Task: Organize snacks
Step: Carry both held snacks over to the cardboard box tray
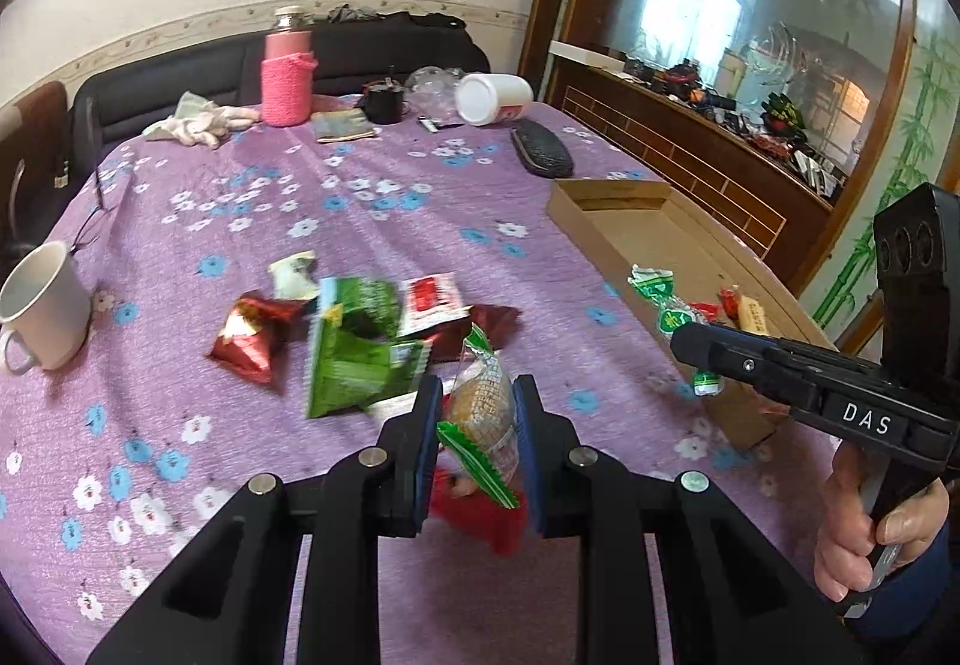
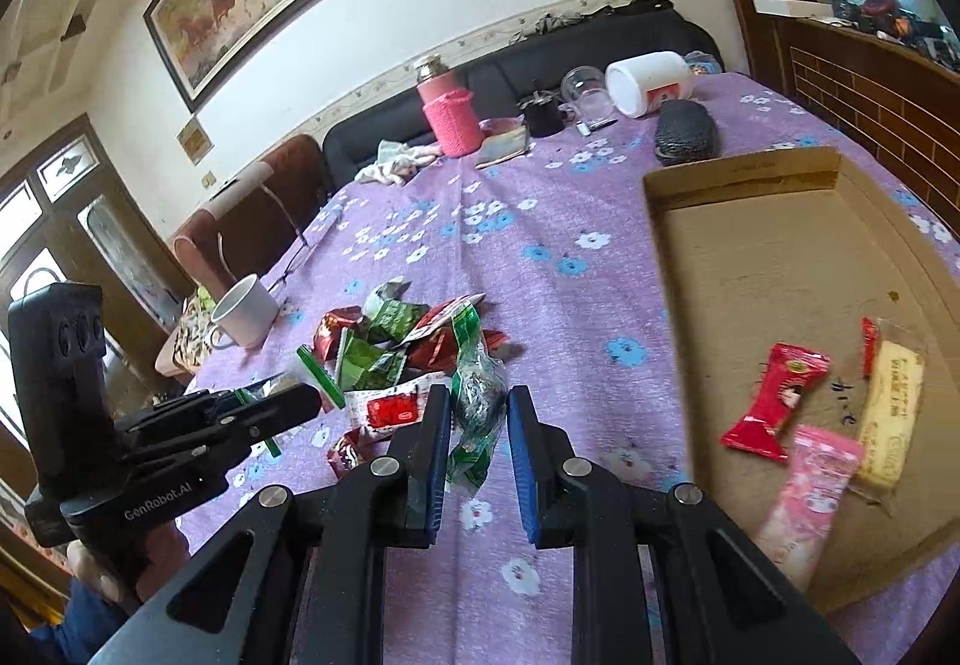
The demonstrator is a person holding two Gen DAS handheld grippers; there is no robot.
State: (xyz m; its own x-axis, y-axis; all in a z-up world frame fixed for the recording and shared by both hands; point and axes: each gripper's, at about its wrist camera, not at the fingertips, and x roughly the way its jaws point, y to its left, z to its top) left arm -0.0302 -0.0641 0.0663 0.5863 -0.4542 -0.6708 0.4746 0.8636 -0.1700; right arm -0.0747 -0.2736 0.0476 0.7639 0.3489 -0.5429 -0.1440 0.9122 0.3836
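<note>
My left gripper [image 1: 478,386] is shut on a brown snack in a clear wrapper with green-and-white ends [image 1: 480,425], held a little above the purple flowered tablecloth. My right gripper [image 2: 478,394] is shut on a dark snack in a similar green-and-white wrapper [image 2: 474,443]. In the left wrist view the right gripper [image 1: 681,338] hangs by the near end of the flat cardboard box [image 1: 636,233]. The box [image 2: 780,275] holds a red packet [image 2: 774,401], a pink packet [image 2: 810,479] and a yellow bar [image 2: 891,413]. A pile of green and red packets [image 1: 354,347] lies mid-table.
A white mug [image 1: 42,305] stands at the table's left edge. At the far end are a pink bottle [image 1: 287,77], a tipped white jar [image 1: 492,96], a black case [image 1: 540,149] and a cloth [image 1: 198,122]. A wooden cabinet [image 1: 690,155] runs along the right.
</note>
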